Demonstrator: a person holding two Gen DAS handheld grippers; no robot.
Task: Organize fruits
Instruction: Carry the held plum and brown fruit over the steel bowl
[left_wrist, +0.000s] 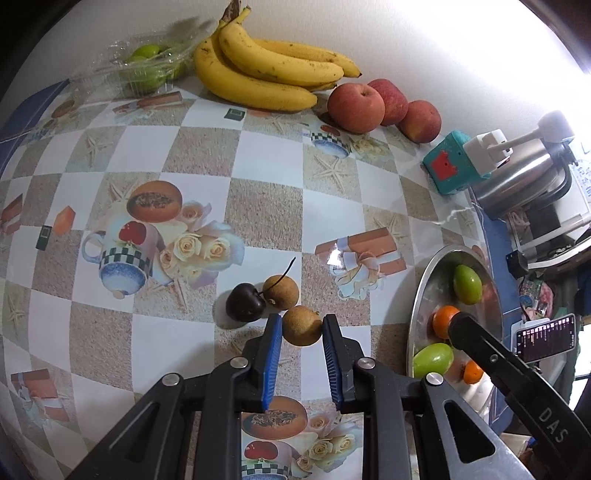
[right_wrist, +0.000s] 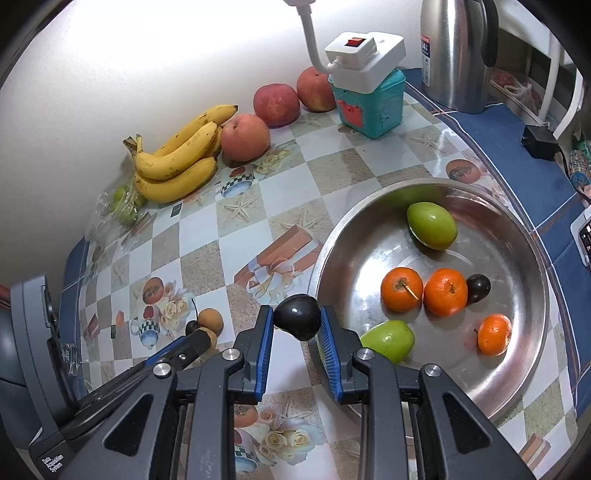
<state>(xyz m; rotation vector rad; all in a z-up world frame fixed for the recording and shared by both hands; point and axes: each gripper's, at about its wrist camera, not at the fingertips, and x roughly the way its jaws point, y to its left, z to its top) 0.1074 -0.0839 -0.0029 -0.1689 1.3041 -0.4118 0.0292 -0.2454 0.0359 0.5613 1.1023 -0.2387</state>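
Clenched on a small brown round fruit (left_wrist: 302, 325) by the left gripper (left_wrist: 301, 334), blue pads (left_wrist: 272, 354) pressing its two sides, fruit low over the checked tablecloth (left_wrist: 266, 155). Clenched on a dark cherry (right_wrist: 297, 316) by the right gripper (right_wrist: 297, 325), held right at the near rim of the steel bowl (right_wrist: 524, 332), just left of it. Left of the bowl, touching one another on the cloth: a second brown fruit (left_wrist: 280, 291) and another dark cherry with its stem (left_wrist: 245, 306), both just behind the gripped brown fruit. Inside the bowl: two green fruits (right_wrist: 431, 225) (right_wrist: 388, 340), one toward the far wall and one at the near rim; three small oranges (right_wrist: 402, 288) (right_wrist: 445, 291) (right_wrist: 494, 334) across the middle and right; one more dark cherry (right_wrist: 478, 288) touching the middle orange. Beyond the bowl, along the wall: three red apples (right_wrist: 245, 137) in a row, a bunch of bananas (right_wrist: 177, 162) just left of them, and further left a clear plastic pack of green fruit (right_wrist: 123, 206). Behind the bowl and right of the apples, a teal box (right_wrist: 369, 107) with a white plug adapter (right_wrist: 364, 55) on top, and a steel kettle (right_wrist: 458, 55) at the far right corner. Right of the bowl, off the table edge, a lit phone screen (left_wrist: 546, 338).
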